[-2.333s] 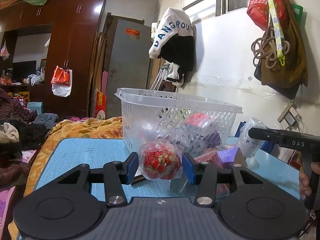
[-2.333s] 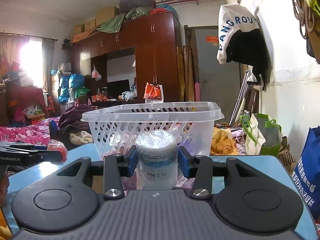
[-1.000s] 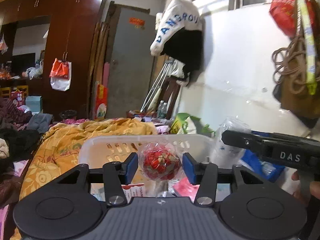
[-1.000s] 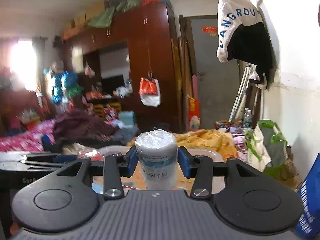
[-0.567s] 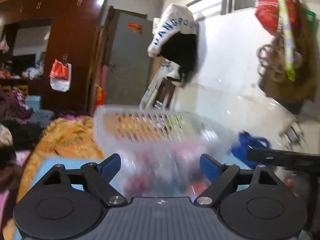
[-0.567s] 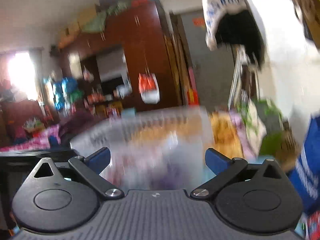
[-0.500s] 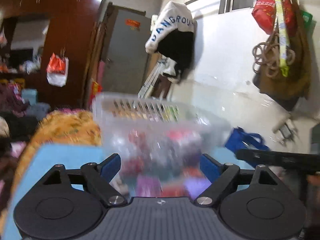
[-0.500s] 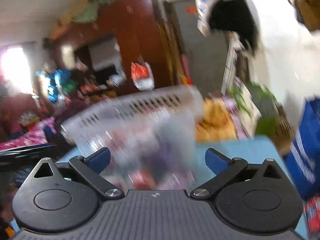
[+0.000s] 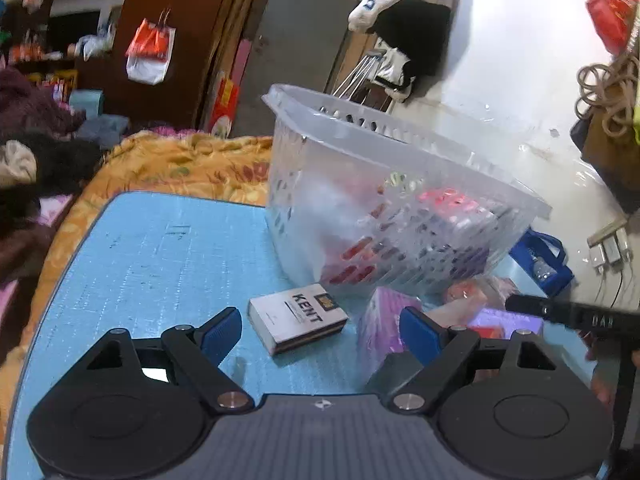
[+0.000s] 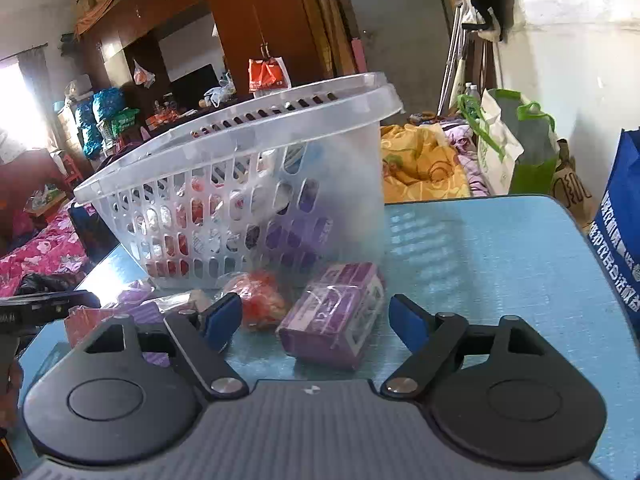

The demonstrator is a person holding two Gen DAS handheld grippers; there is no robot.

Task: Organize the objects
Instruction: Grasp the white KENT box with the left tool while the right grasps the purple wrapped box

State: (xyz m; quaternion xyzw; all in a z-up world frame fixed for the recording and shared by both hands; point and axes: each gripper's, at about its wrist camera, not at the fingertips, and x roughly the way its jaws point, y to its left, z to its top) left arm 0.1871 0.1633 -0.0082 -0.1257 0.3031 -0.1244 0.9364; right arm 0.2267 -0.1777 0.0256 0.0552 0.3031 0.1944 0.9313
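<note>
A clear plastic basket [image 9: 400, 148] [image 10: 248, 128] with several packets inside stands on the blue table [image 9: 160, 248] [image 10: 500, 248]. My left gripper [image 9: 320, 330] is open and empty just above the table, with a white KENT cigarette box [image 9: 296, 316] between its fingers and a purple box [image 9: 380, 324] by its right finger. My right gripper [image 10: 316, 316] is open and empty over a purple box [image 10: 336, 328], with a red wrapped packet [image 10: 260, 304] by its left finger. Each gripper shows at the edge of the other's view.
More purple and red packets [image 10: 120, 312] lie on the table in front of the basket. A blue bag [image 10: 620, 232] hangs at the table's right edge. An orange blanket [image 9: 180, 160] and a cluttered room lie beyond the table.
Both grippers let go of their loads, the red packet and the white roll, over the basket and opened. They then dropped down to the loose items on the table in front of it.
</note>
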